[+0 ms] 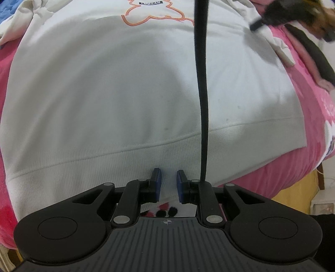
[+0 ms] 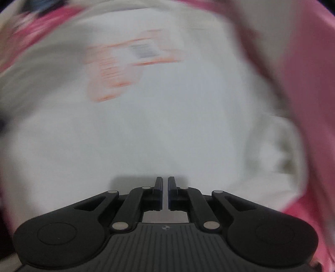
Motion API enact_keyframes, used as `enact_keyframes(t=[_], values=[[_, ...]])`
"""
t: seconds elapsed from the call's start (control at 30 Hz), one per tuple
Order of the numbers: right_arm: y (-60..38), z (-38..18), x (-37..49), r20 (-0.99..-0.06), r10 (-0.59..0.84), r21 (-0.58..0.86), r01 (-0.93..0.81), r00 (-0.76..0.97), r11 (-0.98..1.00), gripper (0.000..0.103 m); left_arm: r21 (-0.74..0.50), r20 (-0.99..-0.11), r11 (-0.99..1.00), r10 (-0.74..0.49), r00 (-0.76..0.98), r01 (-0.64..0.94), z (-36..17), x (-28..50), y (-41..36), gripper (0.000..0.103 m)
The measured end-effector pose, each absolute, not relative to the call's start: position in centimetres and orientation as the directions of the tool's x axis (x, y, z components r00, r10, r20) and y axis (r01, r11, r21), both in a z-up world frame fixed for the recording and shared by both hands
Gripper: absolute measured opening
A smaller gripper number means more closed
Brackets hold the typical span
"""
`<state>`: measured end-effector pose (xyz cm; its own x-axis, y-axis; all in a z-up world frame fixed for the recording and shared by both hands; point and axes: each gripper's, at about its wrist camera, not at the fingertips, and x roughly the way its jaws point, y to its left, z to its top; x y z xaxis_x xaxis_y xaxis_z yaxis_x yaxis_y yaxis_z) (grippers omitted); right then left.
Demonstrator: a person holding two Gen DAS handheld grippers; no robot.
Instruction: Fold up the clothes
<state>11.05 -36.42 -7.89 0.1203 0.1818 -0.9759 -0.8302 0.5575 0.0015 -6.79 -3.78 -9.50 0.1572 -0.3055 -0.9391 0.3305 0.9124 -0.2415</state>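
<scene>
A white sweatshirt (image 1: 125, 94) with an orange bear outline (image 1: 152, 12) lies spread flat on a pink bedsheet (image 1: 293, 171). My left gripper (image 1: 169, 182) sits at the middle of its ribbed hem (image 1: 104, 163), the blue pads a little apart with hem fabric pinched between them. In the blurred right wrist view, my right gripper (image 2: 165, 188) hovers shut over the sweatshirt's body (image 2: 157, 125), with nothing between its pads. The orange print (image 2: 125, 69) is ahead of it and a bunched sleeve (image 2: 278, 146) lies to its right. The right gripper also shows as a dark blur (image 1: 261, 21) at the top right, held by a hand.
A black cable (image 1: 202, 83) hangs down across the left wrist view. A folded sleeve (image 1: 280, 46) lies at the sweatshirt's right side, with dark fabric (image 1: 309, 48) beyond it. The bed's edge and a yellow floor (image 1: 297, 192) are at lower right. Blue cloth (image 1: 6, 10) is at top left.
</scene>
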Motion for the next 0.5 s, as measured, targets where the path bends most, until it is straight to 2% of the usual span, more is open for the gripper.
enact_keyframes(t=[0.1,0.17,0.23,0.33,0.43,0.5], values=[[-33.9,-8.5,5.8,-0.972,0.236,0.101,-0.905,0.0,0.413,0.002,-0.234,-0.942,0.911,-0.299,0.152,0.339,-9.6,-6.7,-3.9,0.017],[-35.7,-9.5,5.7,-0.979,0.203,0.072,-0.884,0.026,0.462,0.002,-0.229,-0.944,0.912,-0.293,0.149,0.341,-9.6,-6.6,-4.0,0.017],[-39.9,-10.2,7.3,-0.992,0.097,-0.008,-0.786,0.086,0.618,0.002,-0.223,-0.947,0.913,-0.287,0.146,0.342,-9.6,-6.5,-4.1,0.017],[-45.9,-9.0,8.2,-0.978,-0.1,-0.196,-0.639,0.183,0.744,0.003,-0.214,-0.951,0.914,-0.276,0.141,0.343,-9.7,-6.3,-4.3,0.017],[-46.7,-6.1,7.1,-0.974,-0.06,-0.18,-0.585,0.218,0.791,0.004,-0.203,-0.955,0.915,-0.263,0.134,0.347,-9.7,-6.1,-4.6,0.017],[-44.0,-5.3,5.5,-0.977,0.04,-0.104,-0.632,0.209,0.768,0.004,-0.195,-0.959,0.917,-0.252,0.126,0.349,-9.8,-5.8,-4.7,0.017]])
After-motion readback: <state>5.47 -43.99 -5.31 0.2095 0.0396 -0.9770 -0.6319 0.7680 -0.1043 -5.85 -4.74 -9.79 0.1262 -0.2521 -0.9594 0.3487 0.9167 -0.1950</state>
